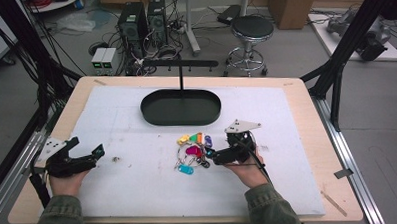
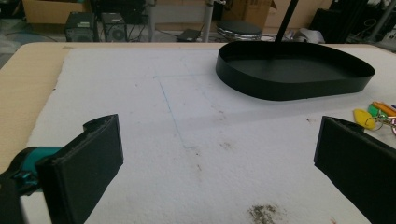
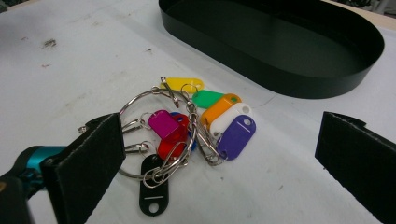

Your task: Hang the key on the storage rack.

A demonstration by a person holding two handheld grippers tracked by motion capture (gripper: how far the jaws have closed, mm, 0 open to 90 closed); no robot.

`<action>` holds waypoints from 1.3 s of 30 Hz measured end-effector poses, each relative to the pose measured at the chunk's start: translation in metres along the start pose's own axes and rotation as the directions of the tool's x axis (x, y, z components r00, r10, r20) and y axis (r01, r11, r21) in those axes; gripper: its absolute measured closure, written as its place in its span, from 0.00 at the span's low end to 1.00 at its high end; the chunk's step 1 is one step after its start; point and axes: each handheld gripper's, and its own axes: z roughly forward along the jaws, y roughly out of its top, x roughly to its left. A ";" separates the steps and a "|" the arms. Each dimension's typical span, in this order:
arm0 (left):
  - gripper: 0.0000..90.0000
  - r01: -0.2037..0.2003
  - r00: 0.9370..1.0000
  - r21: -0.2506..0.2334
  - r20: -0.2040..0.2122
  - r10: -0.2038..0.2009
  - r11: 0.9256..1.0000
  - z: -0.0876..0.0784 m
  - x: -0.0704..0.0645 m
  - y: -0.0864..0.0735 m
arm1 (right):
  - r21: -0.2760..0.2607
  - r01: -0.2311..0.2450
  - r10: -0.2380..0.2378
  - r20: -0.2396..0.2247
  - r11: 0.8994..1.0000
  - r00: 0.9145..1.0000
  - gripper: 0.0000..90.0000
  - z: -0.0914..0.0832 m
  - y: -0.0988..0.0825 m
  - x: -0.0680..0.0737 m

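A bunch of key rings with coloured tags [image 1: 192, 151] lies on the white mat just in front of a black oval tray [image 1: 151, 116]. My right gripper [image 1: 219, 147] is at the bunch's right side, pointing left at it, open. In the right gripper view the key bunch [image 3: 177, 135] lies on the mat between the wide-apart jaws of the right gripper [image 3: 222, 135], with the tray wall [image 3: 280, 79] behind. My left gripper [image 1: 87, 147] rests near the mat's left edge, open over bare mat. The left gripper [image 2: 215, 154] looks toward the tray [image 2: 280, 91] and a few tags [image 2: 369, 116].
A thin post rises from the tray to a horizontal bar with hooks [image 1: 180, 65]. The white mat [image 1: 139, 189] covers most of the wooden table [image 1: 334, 197]. Beyond the far edge are a stool [image 1: 252, 30], computer towers [image 1: 133, 24] and cables on the floor.
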 end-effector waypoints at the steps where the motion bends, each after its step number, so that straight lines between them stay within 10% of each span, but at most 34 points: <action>1: 0.02 0.000 1.000 0.000 0.000 0.000 1.000 0.000 0.000 0.000 | 0.005 0.002 -0.002 -0.002 1.000 1.000 0.01 0.002 0.001 0.000; 24: 0.02 0.000 1.000 0.001 0.001 0.000 1.000 0.001 0.001 0.000 | 0.147 0.052 -0.046 -0.040 0.988 0.998 0.01 0.042 0.022 0.007; 39: 0.02 0.002 1.000 0.002 0.003 -0.002 1.000 0.001 0.001 0.000 | 0.273 0.090 -0.067 -0.094 0.958 0.993 0.36 0.062 0.032 0.005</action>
